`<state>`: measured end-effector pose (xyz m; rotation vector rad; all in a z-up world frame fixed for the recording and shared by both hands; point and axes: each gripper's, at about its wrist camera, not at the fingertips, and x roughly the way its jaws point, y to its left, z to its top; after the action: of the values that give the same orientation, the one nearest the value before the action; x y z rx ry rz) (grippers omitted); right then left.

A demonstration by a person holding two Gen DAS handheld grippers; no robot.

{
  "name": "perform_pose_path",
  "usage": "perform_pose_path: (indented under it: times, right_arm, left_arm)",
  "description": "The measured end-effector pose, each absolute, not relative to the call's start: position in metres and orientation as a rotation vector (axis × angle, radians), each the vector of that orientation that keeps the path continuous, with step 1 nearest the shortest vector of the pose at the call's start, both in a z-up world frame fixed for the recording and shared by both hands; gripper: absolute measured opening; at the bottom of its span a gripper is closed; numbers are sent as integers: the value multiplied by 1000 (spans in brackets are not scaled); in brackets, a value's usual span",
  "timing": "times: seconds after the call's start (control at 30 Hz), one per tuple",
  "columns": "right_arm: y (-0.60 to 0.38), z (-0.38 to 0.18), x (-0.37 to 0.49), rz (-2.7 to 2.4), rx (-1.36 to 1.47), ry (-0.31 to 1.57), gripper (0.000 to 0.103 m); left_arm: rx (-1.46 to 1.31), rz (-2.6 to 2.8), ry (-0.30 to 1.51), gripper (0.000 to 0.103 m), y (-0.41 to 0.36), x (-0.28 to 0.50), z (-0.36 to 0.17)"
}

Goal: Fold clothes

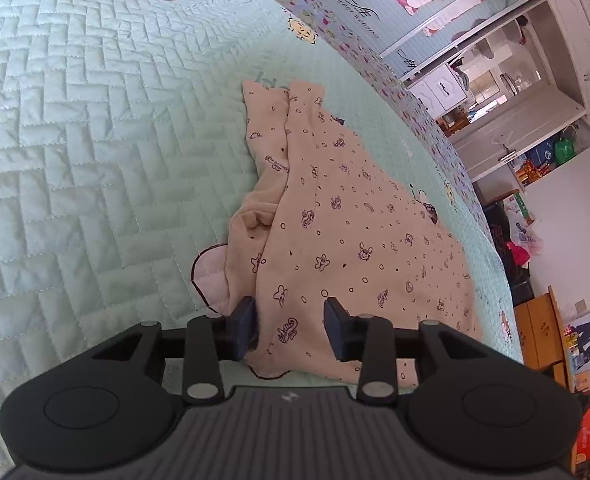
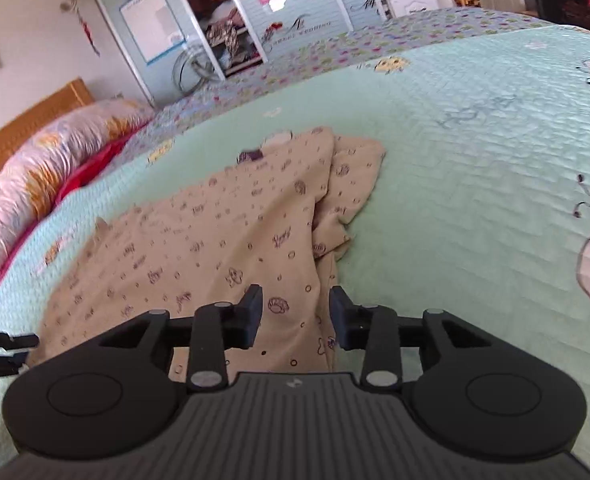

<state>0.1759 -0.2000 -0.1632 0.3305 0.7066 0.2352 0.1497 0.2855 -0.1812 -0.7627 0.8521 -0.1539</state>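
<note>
One beige printed garment (image 1: 335,216) is seen on one quilted bed (image 1: 95,160). Two tools are counted, the left tool (image 1: 291,328) and the right tool (image 2: 296,316). One pillow (image 2: 35,168) is seen.

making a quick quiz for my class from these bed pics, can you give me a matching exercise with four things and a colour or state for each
Things:
1. garment
2. quilt
3. left gripper
4. headboard

Descriptions:
A. mint green, stitched in a zigzag pattern
B. orange-brown, at the far edge of the bed
C. beige with small dark doodle prints, partly folded over itself
D. fingers apart, open over the cloth edge

Pairs: 1-C, 2-A, 3-D, 4-B
</note>
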Motion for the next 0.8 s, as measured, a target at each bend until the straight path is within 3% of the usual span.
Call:
perform_pose_path:
  times: [0.07,0.1,0.17,0.33,0.4,0.43,0.5,0.53,0.57,0.8]
  right_arm:
    - [-191,-171,179,215,267,718,34]
    - [-193,-171,179,213,266,717,29]
    - [-197,-171,178,211,267,715,9]
    - [-220,-171,177,181,321,710,4]
    - [-226,-176,176,210,407,728,5]
    - [-228,-176,175,212,448,728,11]
    - [-236,-171,164,195,534,701,29]
    - [-241,-168,155,175,578,683,38]
    - [-248,-169,145,169,637,686,40]
    - [-258,-208,109,192,1057,731,42]
  left_arm:
    - [-756,-119,868,2,288,152,-187]
    - [-755,-110,860,2,290,151,-186]
    - [-755,-97,838,2,295,146,-184]
    - [-778,-84,820,2,307,139,-185]
    - [-792,-91,836,7,307,140,-188]
    - [-808,-88,833,10,306,136,-189]
    - [-845,-78,824,28,305,124,-189]
    - [-863,-73,820,43,305,119,-190]
    - [-881,-68,815,52,304,113,-190]
    - [-1021,-33,783,57,300,83,-193]
